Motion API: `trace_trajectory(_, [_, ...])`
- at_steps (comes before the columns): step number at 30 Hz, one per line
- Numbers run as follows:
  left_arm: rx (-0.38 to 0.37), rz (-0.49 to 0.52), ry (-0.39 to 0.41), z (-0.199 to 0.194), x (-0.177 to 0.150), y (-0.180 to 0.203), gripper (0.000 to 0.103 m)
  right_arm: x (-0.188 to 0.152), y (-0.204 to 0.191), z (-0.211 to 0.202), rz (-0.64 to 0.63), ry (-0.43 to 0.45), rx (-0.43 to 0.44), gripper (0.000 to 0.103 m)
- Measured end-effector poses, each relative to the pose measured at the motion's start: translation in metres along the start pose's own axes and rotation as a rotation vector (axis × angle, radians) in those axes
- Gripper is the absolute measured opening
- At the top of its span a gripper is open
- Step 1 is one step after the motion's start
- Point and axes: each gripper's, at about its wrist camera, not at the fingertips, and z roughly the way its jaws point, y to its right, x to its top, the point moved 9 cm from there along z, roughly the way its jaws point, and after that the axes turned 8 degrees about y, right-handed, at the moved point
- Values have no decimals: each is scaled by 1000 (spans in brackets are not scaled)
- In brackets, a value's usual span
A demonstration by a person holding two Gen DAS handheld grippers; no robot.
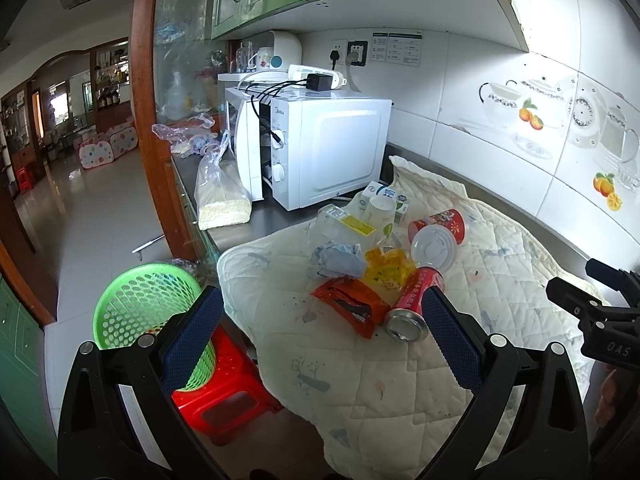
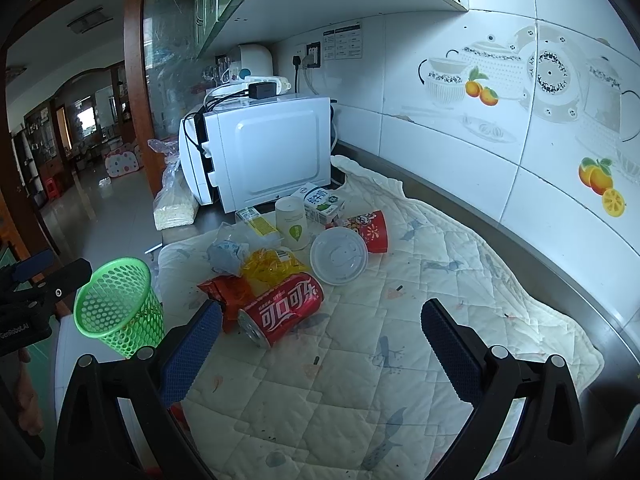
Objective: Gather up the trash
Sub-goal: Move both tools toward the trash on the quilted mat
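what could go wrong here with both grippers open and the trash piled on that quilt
1. The red can lies on its side on the soft quilt, so it may roll when a finger nudges it.
2. The green basket sits on a red stool below the counter edge; dropped trash could miss it or tip it.
3. The orange wrapper is tucked against the can and may drag along.

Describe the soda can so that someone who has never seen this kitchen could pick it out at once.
Start at the white microwave on the counter; a cream quilted cloth spreads in front of it with a heap of trash. At the heap's near edge lies the can, on its side beside an orange wrapper. It is the only metal cylinder there, red with white Chinese lettering.
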Motion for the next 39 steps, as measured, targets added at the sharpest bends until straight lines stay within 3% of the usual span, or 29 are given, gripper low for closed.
trace_trajectory(39, [10,-15,-17,5,-3,-2,98,0,-5,1,-3,-6,10,97])
